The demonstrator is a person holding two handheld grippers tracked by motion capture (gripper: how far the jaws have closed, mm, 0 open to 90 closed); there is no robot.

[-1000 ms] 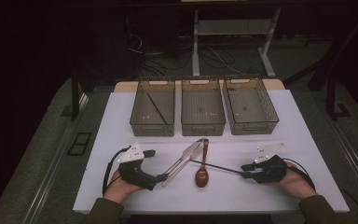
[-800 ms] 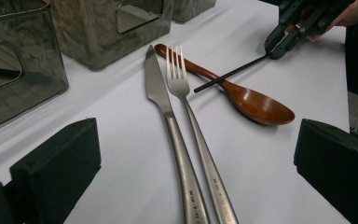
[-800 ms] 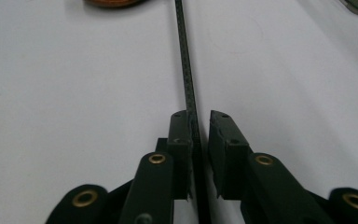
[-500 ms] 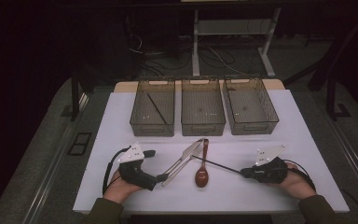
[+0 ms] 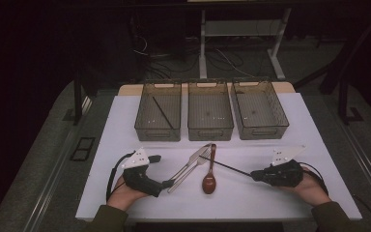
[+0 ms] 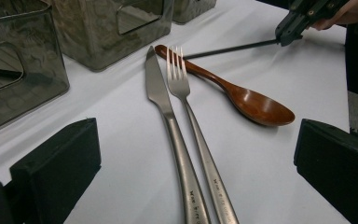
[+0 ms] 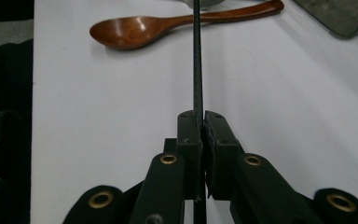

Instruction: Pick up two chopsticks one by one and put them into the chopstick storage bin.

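Two grippers rest on a white surface [image 5: 270, 203]. Right gripper [image 7: 201, 122] jaws, having just closed, clamp one end of a thin black stick [image 7: 197, 60] that lies low, its far end reaching the wooden spoon [image 7: 135, 30]. Left gripper [image 6: 196, 158] jaws stand wide apart, empty, around knife [image 6: 168, 116] and fork [image 6: 191, 116] handles, whose ends are cut off.

- three clear bins in a row at the far side of my table: left [image 5: 157, 116], middle [image 5: 210, 113], right [image 5: 261, 111]
- two black chopsticks: one [image 5: 163, 112] in the left bin, one [image 5: 224, 168] out on the table
- one knife [image 6: 168, 121]
- one fork [image 6: 191, 116]
- one wooden spoon [image 6: 242, 95]
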